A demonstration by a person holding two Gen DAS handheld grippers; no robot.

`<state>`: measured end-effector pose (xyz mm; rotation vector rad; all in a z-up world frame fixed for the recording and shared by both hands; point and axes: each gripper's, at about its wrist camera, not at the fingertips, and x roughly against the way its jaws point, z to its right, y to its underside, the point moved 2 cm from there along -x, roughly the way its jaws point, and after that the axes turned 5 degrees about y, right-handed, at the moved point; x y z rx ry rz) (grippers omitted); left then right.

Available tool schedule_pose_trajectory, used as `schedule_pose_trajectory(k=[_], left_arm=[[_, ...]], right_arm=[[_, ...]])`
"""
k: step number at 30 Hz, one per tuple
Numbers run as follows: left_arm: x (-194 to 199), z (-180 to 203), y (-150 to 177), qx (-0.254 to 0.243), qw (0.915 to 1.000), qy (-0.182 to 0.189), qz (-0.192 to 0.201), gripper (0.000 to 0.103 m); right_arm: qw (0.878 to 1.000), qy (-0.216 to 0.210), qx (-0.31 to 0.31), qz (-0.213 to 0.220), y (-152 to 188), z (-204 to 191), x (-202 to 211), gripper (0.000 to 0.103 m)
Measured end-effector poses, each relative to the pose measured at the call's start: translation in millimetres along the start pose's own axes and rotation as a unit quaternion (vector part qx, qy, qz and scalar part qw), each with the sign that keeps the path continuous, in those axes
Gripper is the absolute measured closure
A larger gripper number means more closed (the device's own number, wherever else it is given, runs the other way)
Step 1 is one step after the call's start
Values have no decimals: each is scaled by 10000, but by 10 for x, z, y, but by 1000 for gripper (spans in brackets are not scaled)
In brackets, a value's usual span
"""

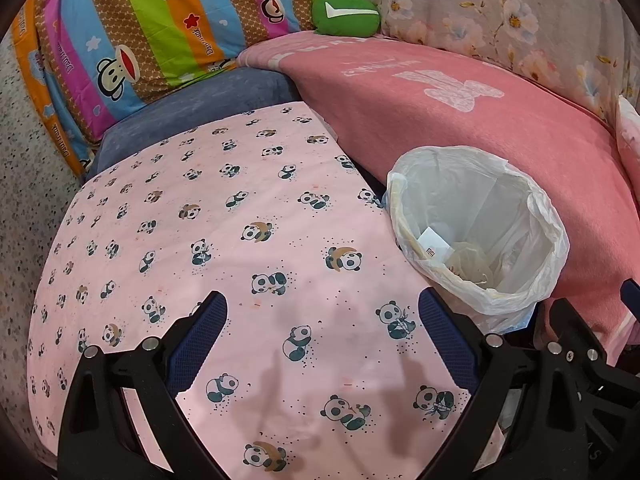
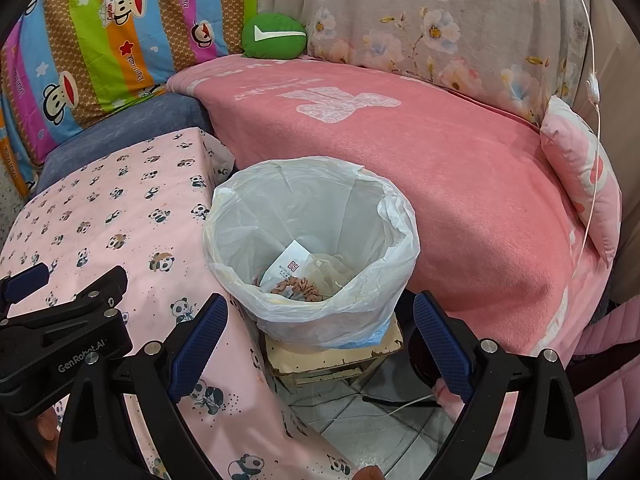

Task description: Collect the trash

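At the left, the panda-print tablecloth (image 1: 240,240) lay bare of litter, and the left gripper (image 1: 322,330) hung low over it, fingers spread wide and holding nothing. To the right of the cloth's edge stood the lined trash bin (image 2: 310,240) on a small worn stool (image 2: 336,354), against the pink blanket (image 2: 460,184). Inside lay a white paper slip (image 2: 290,262), a crumpled wrapper and a brownish scrunchie-like ring (image 2: 296,288). The right gripper (image 2: 320,338) was the nearer one, pointing down toward the bin just ahead of its wide-open, empty fingers. Collection looked largely finished.
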<state>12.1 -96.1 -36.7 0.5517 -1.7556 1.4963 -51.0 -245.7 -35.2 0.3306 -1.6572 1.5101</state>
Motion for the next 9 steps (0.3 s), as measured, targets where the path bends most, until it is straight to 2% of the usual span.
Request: schedule_pose_trajectory(k=[9], left_arm=[[-27,15,2,6,9999,142,-61,11]], right_arm=[[10000,20,-24,-9,26,53,-11,13]])
